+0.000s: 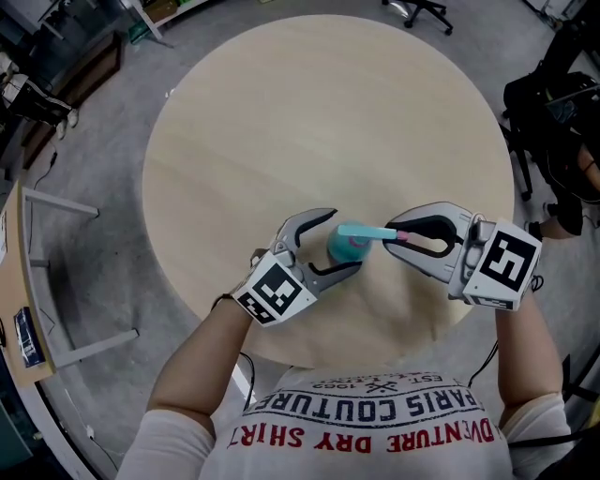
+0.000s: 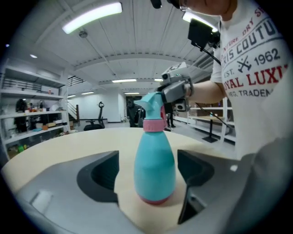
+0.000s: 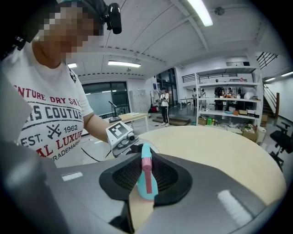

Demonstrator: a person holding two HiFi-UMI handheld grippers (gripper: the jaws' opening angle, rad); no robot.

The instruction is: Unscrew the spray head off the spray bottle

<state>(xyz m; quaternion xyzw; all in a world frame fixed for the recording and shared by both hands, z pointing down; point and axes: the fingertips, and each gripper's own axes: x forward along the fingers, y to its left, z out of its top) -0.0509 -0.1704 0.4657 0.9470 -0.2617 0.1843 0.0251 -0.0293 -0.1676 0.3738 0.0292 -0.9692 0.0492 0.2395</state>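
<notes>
A teal spray bottle (image 1: pixel 345 247) with a pink collar (image 2: pixel 153 124) stands upright on the round wooden table (image 1: pixel 328 122), near its front edge. My left gripper (image 1: pixel 343 242) is open around the bottle's body (image 2: pixel 154 167); a gap shows on each side and the pads do not touch it. My right gripper (image 1: pixel 396 236) comes in from the right and is shut on the teal spray head (image 1: pixel 366 232). In the right gripper view the head and its pink trigger (image 3: pixel 146 176) sit pinched between the jaws. The head still sits on the bottle's neck.
The rest of the tabletop is bare wood. A light bench (image 1: pixel 23 281) stands at the left, an office chair (image 1: pixel 422 11) beyond the far edge, and dark bags (image 1: pixel 553 103) at the right. Shelving (image 2: pixel 27 123) lines the room's wall.
</notes>
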